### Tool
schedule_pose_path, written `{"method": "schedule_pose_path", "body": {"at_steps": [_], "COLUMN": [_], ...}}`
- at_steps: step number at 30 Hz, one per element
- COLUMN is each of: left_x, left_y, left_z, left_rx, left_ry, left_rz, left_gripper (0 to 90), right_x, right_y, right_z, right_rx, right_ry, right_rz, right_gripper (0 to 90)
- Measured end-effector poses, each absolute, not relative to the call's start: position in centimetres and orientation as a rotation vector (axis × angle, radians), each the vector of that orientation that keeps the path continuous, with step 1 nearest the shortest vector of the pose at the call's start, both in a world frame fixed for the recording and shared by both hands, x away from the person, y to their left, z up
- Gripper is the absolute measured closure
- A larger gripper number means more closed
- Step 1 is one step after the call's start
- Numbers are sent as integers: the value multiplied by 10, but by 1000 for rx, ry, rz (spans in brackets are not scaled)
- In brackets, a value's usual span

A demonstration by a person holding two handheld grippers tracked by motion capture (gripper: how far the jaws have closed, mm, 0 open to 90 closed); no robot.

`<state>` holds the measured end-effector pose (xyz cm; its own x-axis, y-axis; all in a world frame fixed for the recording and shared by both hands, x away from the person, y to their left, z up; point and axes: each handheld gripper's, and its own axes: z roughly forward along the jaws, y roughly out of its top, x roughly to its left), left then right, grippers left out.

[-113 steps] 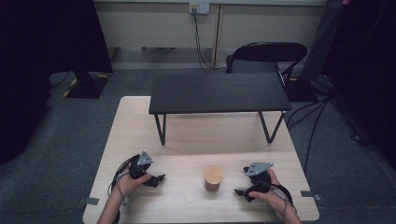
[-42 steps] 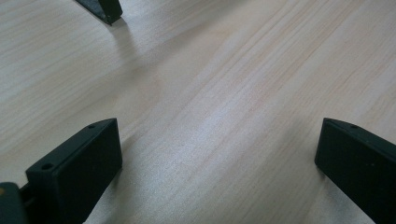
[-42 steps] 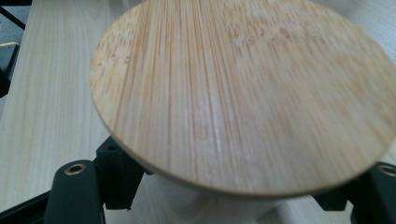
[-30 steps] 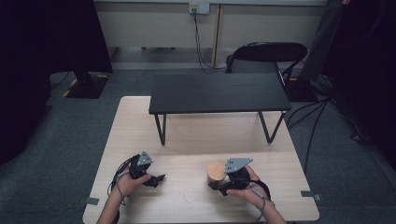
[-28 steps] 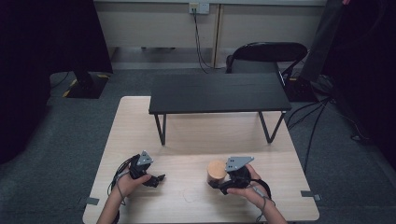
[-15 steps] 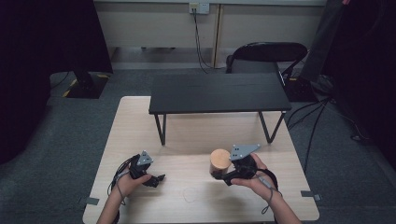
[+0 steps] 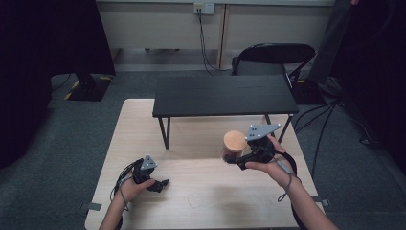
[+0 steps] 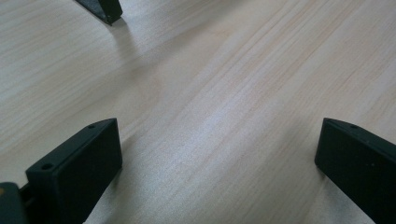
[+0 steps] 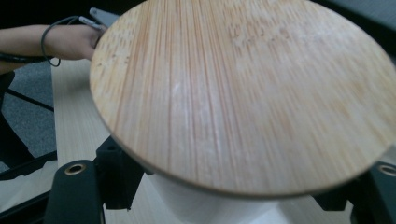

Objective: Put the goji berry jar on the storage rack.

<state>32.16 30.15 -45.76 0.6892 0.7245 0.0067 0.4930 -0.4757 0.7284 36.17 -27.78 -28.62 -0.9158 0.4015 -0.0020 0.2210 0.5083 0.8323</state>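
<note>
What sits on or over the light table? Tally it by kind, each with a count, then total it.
Tools: 2, left tool open and low over the table, right tool shut on the jar.
Wooden-lidded jars: 1, jar, held up off the table.
Black benches: 1, bench.
Total: 4.

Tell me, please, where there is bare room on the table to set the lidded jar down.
The wooden table is bare between the left gripper and the right gripper, which holds the jar in the air. The black shelf top is bare too. Tighter: under the shelf, between its legs.
</note>
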Motion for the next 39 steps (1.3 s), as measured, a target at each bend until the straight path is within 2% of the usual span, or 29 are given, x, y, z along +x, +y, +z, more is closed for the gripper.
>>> {"method": "schedule_pose_path", "body": {"at_steps": [17, 39], "left_x": [322, 321], "left_y": [302, 302], "left_z": [-458, -458], "left_rx": [2172, 2166], "left_ry": [928, 931], "left_rz": [410, 411], "left_gripper": [0, 0], "right_x": [385, 444], "right_y": [-267, -246], "right_z": [-226, -224], "right_rx": [614, 847], "right_ry": [2425, 2349], "right_rz": [1344, 1263], "right_gripper": [257, 257]}}
